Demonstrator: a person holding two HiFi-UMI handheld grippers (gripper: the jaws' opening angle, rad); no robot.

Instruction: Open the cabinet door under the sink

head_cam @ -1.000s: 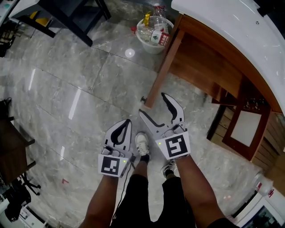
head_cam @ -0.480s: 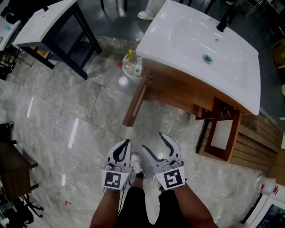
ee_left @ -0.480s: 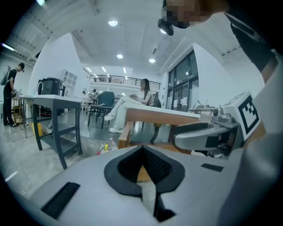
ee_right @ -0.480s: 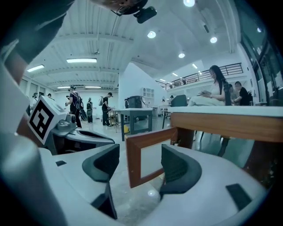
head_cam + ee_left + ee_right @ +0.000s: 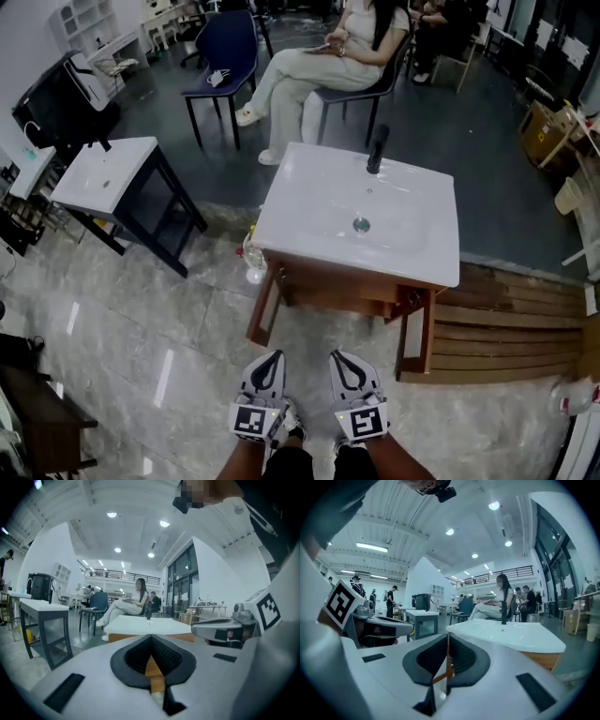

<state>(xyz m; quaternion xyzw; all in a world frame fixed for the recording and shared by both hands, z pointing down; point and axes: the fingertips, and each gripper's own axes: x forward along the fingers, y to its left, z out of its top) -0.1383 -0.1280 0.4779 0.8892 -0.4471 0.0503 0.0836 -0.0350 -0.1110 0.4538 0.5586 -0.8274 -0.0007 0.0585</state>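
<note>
The white sink (image 5: 361, 225) with a black faucet (image 5: 377, 148) sits on a wooden cabinet (image 5: 328, 286) ahead of me. At the cabinet's right front corner a wooden door (image 5: 409, 330) stands swung outward, seen edge-on. Both grippers are held low in front of me, well short of the cabinet and touching nothing. My left gripper (image 5: 273, 355) is shut, its jaws meeting with nothing between them (image 5: 151, 637). My right gripper (image 5: 339, 355) has just been closing and is now shut on nothing (image 5: 447, 634). The sink (image 5: 150, 623) (image 5: 511, 634) lies beyond both jaw tips.
A white-topped table on black legs (image 5: 108, 178) stands to the left. A container of bottles (image 5: 251, 262) sits by the cabinet's left leg. Wooden slats (image 5: 516, 323) cover the floor to the right. A seated person (image 5: 319, 66) and a blue chair (image 5: 225, 47) are behind the sink.
The head view has lifted from the floor to take in the whole sink. Both grippers have risen. The right jaws went from wide open to shut; the left stayed shut.
</note>
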